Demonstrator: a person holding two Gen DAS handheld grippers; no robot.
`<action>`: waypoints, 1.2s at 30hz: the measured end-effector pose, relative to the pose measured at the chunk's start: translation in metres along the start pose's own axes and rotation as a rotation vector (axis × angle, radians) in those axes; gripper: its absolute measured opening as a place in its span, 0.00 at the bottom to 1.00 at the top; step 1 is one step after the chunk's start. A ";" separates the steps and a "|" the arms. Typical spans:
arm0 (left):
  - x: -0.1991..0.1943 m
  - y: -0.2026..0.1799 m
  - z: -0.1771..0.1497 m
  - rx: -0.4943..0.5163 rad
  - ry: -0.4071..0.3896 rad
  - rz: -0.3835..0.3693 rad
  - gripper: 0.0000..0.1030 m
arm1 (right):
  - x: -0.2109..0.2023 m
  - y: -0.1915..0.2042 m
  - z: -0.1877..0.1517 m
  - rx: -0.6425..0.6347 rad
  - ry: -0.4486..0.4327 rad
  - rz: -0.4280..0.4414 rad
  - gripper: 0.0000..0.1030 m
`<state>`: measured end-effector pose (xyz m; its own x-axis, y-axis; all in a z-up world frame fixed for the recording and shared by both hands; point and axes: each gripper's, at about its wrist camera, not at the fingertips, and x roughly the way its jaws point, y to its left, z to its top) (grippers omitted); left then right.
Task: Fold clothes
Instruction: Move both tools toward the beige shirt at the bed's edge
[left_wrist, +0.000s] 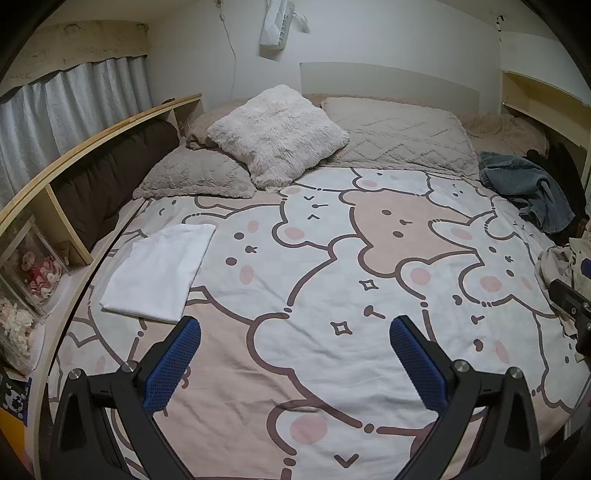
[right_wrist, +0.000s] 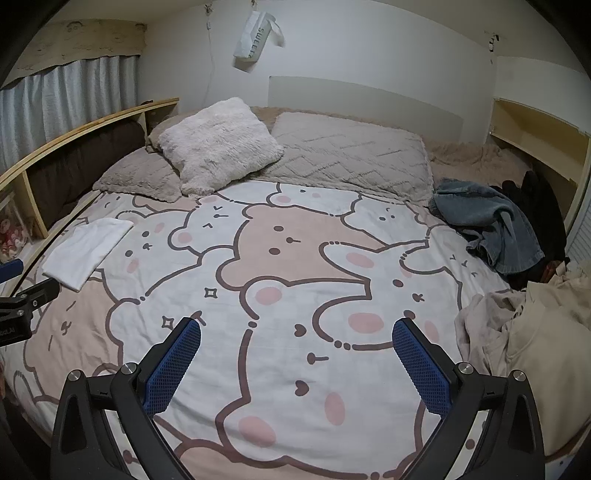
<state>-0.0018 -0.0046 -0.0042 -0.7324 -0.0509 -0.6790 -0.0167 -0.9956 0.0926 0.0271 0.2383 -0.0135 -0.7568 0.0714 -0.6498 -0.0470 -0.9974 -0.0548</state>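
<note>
Ahead of the left gripper's (left_wrist: 295, 332) jaws lies a smooth, matt printed cotton-like bedspread (left_wrist: 314, 277), faintly creased. The fingers' pads (left_wrist: 173, 365) are blue with a rough dimpled texture, set on matt black plastic arms with shiny metal bolts. Left of the jaws lies a smooth white cloth garment (left_wrist: 159, 273); beyond them, a shaggy plush cushion (left_wrist: 277, 133). Right of the right gripper's (right_wrist: 295, 332) jaws lies rumpled beige cloth (right_wrist: 524, 332), with coarse blue denim (right_wrist: 487, 225) further beyond.

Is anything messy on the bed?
Yes. The jeans lie crumpled at the right edge, and beige clothes sit bunched in a heap nearer the front. Only the white shirt on the left is folded flat.
</note>
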 end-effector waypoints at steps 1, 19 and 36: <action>0.000 0.000 0.000 0.000 0.001 -0.001 1.00 | 0.001 0.000 0.000 0.001 0.001 -0.001 1.00; 0.012 -0.001 -0.003 0.007 0.018 -0.016 1.00 | 0.011 0.001 -0.005 0.002 0.035 -0.003 1.00; 0.031 -0.009 -0.009 -0.015 0.050 -0.063 1.00 | 0.026 -0.001 -0.016 -0.004 0.092 -0.005 1.00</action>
<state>-0.0182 0.0026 -0.0323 -0.6952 0.0080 -0.7188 -0.0508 -0.9980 0.0380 0.0178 0.2415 -0.0423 -0.6938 0.0774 -0.7160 -0.0478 -0.9970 -0.0616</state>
